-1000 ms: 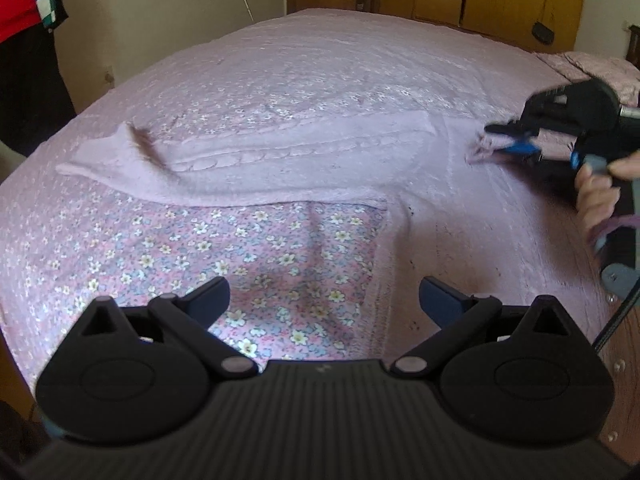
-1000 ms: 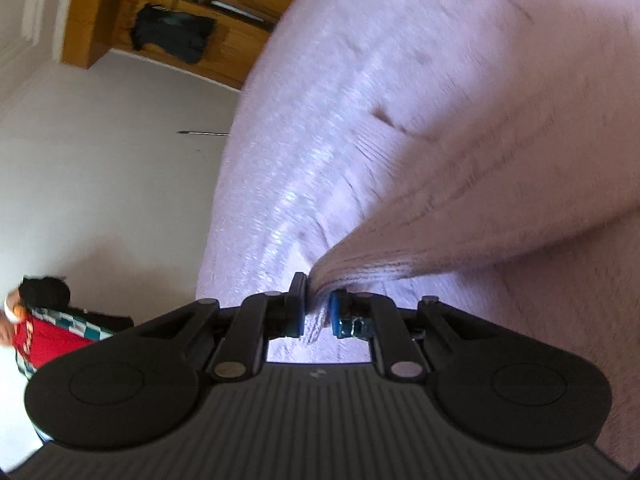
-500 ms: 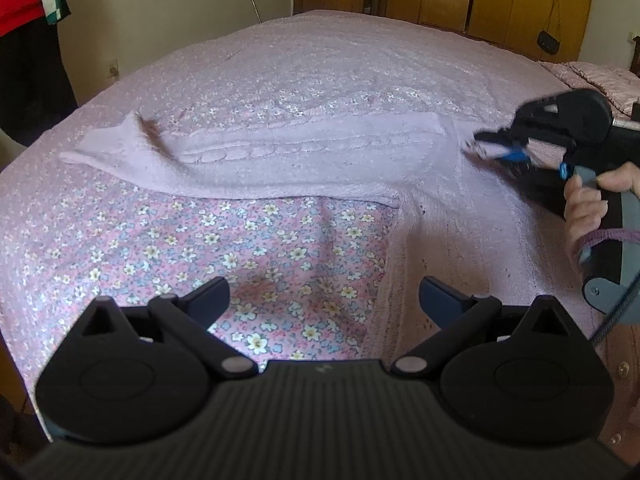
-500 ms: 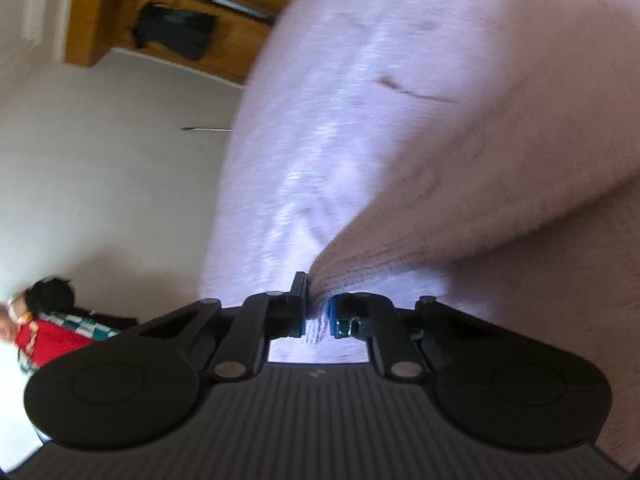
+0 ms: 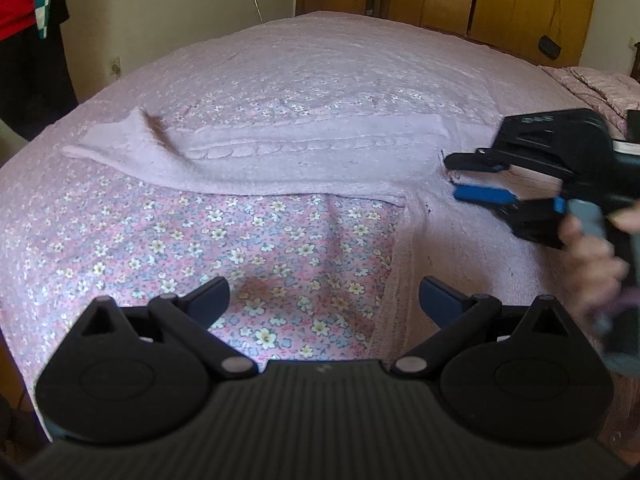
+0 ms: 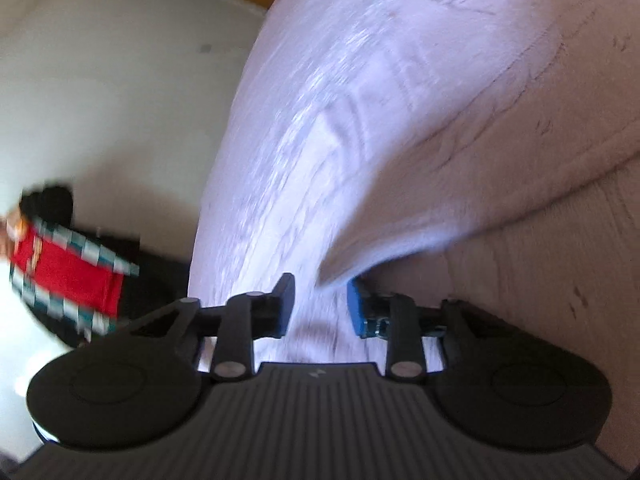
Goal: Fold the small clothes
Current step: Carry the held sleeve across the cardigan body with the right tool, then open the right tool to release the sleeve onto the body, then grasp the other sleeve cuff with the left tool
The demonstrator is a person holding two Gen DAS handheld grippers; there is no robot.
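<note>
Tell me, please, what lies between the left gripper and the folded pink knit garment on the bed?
Only the flowered bedsheet, with nothing on it, lies between the left gripper and the pink knit garment. The left wrist view shows this.

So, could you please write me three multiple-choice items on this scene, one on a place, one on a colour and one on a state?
1. Where does the knit garment lie?
A. on the bed
B. on the floor
C. in a drawer

2. What colour is the garment?
A. green
B. pale pink
C. black

3. How do the jaws of the right gripper stand?
A. apart
B. clamped on a sleeve
C. clamped on a pillow

Answers:
1 A, it is spread across the floral bedspread.
2 B, its cable knit is pale pink.
3 A, the right wrist view shows a gap between the fingers, with the cloth edge just ahead.
</note>
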